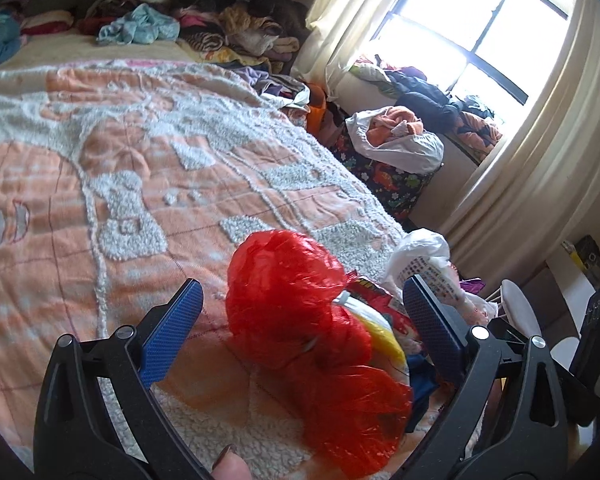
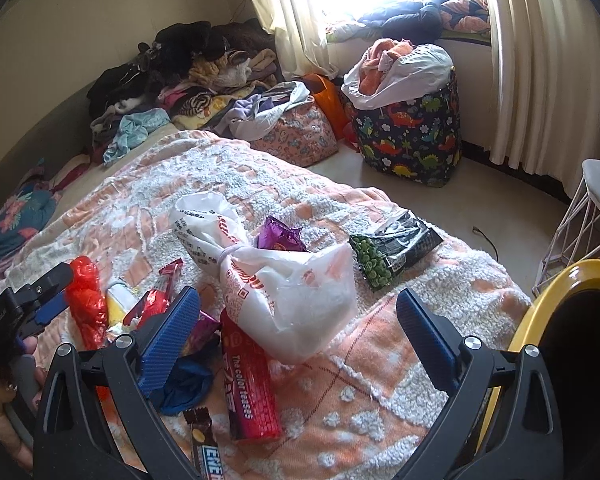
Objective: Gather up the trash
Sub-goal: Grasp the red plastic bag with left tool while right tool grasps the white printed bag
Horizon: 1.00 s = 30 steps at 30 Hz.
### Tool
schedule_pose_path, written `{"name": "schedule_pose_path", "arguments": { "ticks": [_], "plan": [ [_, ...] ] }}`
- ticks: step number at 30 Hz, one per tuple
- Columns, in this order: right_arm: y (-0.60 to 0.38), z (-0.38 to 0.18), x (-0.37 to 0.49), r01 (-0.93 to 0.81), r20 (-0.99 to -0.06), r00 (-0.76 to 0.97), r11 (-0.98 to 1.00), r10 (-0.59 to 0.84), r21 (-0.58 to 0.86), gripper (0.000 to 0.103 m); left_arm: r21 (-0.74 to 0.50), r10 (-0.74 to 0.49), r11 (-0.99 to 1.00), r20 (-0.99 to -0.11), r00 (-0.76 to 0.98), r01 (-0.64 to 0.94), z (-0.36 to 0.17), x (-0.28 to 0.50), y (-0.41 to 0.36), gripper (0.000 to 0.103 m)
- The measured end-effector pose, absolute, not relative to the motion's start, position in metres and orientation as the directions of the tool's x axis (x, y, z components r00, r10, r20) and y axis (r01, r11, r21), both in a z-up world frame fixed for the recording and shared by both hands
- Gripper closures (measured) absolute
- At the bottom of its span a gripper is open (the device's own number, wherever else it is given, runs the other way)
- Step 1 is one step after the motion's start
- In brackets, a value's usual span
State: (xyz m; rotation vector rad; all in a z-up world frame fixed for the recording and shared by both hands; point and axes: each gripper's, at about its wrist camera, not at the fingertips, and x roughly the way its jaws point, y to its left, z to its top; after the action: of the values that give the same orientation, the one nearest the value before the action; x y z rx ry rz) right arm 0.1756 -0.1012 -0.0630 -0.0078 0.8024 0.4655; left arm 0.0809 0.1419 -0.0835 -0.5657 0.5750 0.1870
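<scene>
Trash lies scattered on the orange-and-white bedspread [image 1: 140, 168]. In the left wrist view a crumpled red plastic bag [image 1: 300, 340] sits between the wide-apart jaws of my left gripper [image 1: 302, 284], whose pads do not press it. My right gripper [image 2: 296, 294] is open above a knotted white plastic bag [image 2: 292, 280]. Around that bag lie a red box [image 2: 248, 380], a purple wrapper [image 2: 280, 236], a green pea packet [image 2: 392, 252], a red wrapper [image 2: 156, 300] and a candy bar [image 2: 206, 444]. The red plastic bag [image 2: 86, 300] shows at the left.
A yellow-rimmed bin [image 2: 540, 308] stands at the right of the bed. A white wire stool [image 2: 588, 208], a dinosaur-print bag [image 2: 412, 132] stuffed with laundry and curtains [image 2: 540, 60] are beyond. Clothes [image 2: 180, 68] are piled at the bed's far end.
</scene>
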Motion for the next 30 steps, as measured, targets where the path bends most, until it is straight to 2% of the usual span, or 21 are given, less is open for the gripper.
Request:
{"name": "schedule_pose_path", "arguments": {
  "ticks": [6, 8, 9, 10, 15, 19, 24, 28, 30],
  "plan": [
    [-0.096, -0.073, 0.186, -0.414, -0.711, 0.585, 0.898, 0.390, 0.152, 0.007, -0.489, -0.025, 0.814, -0.571, 0.821, -0.315, -0.094, 0.082, 0.144, 0.011],
    [-0.097, -0.075, 0.185, -0.420, -0.703, 0.585, 0.892, 0.405, 0.165, 0.016, -0.496, -0.036, 0.811, -0.573, 0.819, -0.311, -0.096, 0.083, 0.142, 0.011],
    [-0.096, -0.076, 0.185, -0.428, -0.703, 0.578, 0.887, 0.414, 0.171, 0.029, -0.499, -0.040, 0.810, -0.573, 0.818, -0.309, -0.097, 0.083, 0.142, 0.011],
    [-0.095, -0.077, 0.185, -0.436, -0.703, 0.573, 0.883, 0.421, 0.174, 0.034, -0.501, -0.044, 0.808, -0.576, 0.816, -0.310, -0.098, 0.083, 0.142, 0.011],
    [-0.094, -0.073, 0.176, -0.469, -0.678, 0.577, 0.864, 0.455, 0.182, 0.041, -0.516, -0.063, 0.799, -0.583, 0.810, -0.309, -0.102, 0.084, 0.141, 0.011],
    [-0.096, -0.067, 0.165, -0.476, -0.652, 0.593, 0.859, 0.472, 0.189, 0.043, -0.519, -0.073, 0.797, -0.589, 0.805, -0.308, -0.103, 0.084, 0.139, 0.011],
    [-0.101, -0.058, 0.150, -0.481, -0.629, 0.603, 0.852, 0.491, 0.205, 0.043, -0.522, -0.087, 0.797, -0.597, 0.797, -0.304, -0.103, 0.086, 0.137, 0.025],
    [-0.108, -0.053, 0.140, -0.470, -0.617, 0.608, 0.853, 0.500, 0.228, 0.043, -0.511, -0.086, 0.803, -0.609, 0.788, -0.307, -0.104, 0.085, 0.132, 0.042],
    [-0.112, -0.051, 0.134, -0.467, -0.611, 0.613, 0.853, 0.501, 0.231, 0.043, -0.509, -0.089, 0.805, -0.610, 0.788, -0.304, -0.102, 0.084, 0.129, 0.045]
  ]
}}
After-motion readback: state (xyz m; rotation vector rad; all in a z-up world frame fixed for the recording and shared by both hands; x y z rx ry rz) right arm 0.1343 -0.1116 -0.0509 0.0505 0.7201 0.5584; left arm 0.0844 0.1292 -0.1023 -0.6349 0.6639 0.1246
